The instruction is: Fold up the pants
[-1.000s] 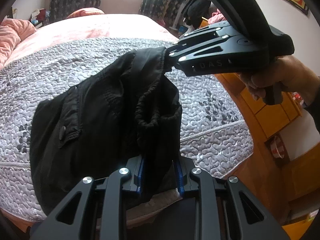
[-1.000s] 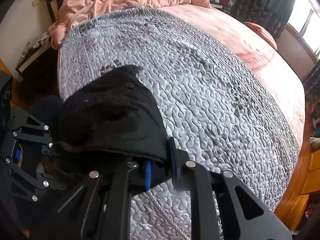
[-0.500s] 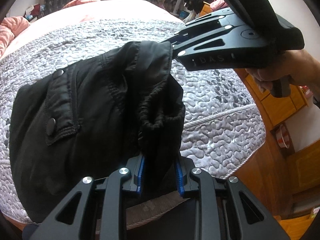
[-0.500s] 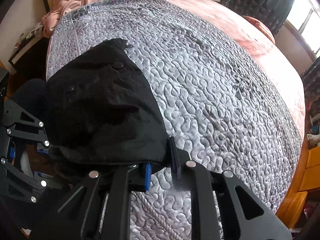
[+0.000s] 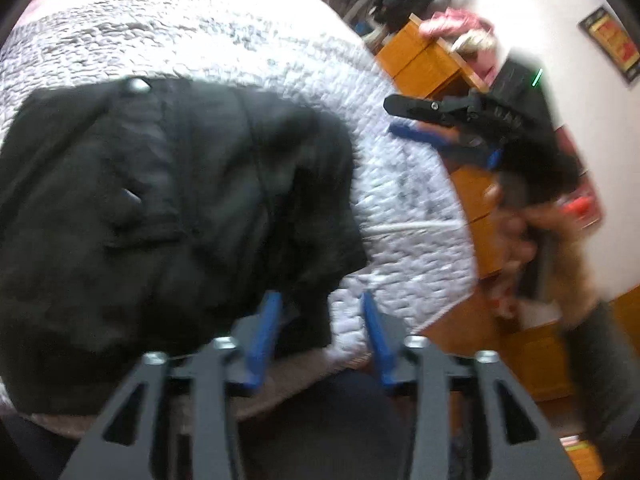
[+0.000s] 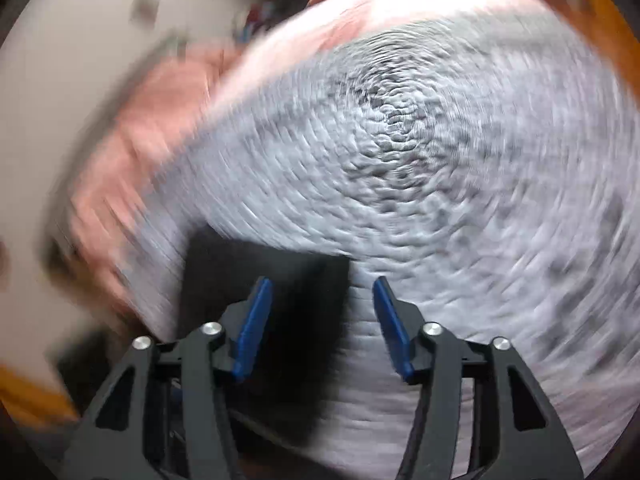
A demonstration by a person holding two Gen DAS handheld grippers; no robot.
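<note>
The black pants point(image 5: 168, 208) lie bunched on the grey quilted bedspread point(image 5: 256, 40), at the near edge of the bed, with a metal snap point(image 5: 136, 85) showing on the top fold. In the left wrist view the left tongs point(image 5: 320, 328) stand released, their blue pads apart; a lower fold of the pants hangs just in front of the left pad, but nothing is clamped between them. The right tongs point(image 5: 404, 120) are off to the side, apart from the pants and over the edge of the bedspread, held by the person's right hand point(image 5: 516, 232); their blue pads are parted as well. White lettering on the body of that tool is too blurred to read with certainty.

The right wrist view is heavily smeared by motion. There the right tongs point(image 6: 322, 320) are spread wide, with a dark patch of the pants point(image 6: 276, 280) below and between the fingers and the bedspread point(image 6: 440, 160) filling most of the picture. A pink blanket point(image 6: 152, 128) lies at the far side of the bed.

Beside the bed stands a wooden cabinet point(image 5: 424, 60) with pink cloth point(image 5: 452, 24) heaped on top. A framed picture point(image 5: 612, 44) in red and yellow hangs on the white wall; its writing cannot be read.
</note>
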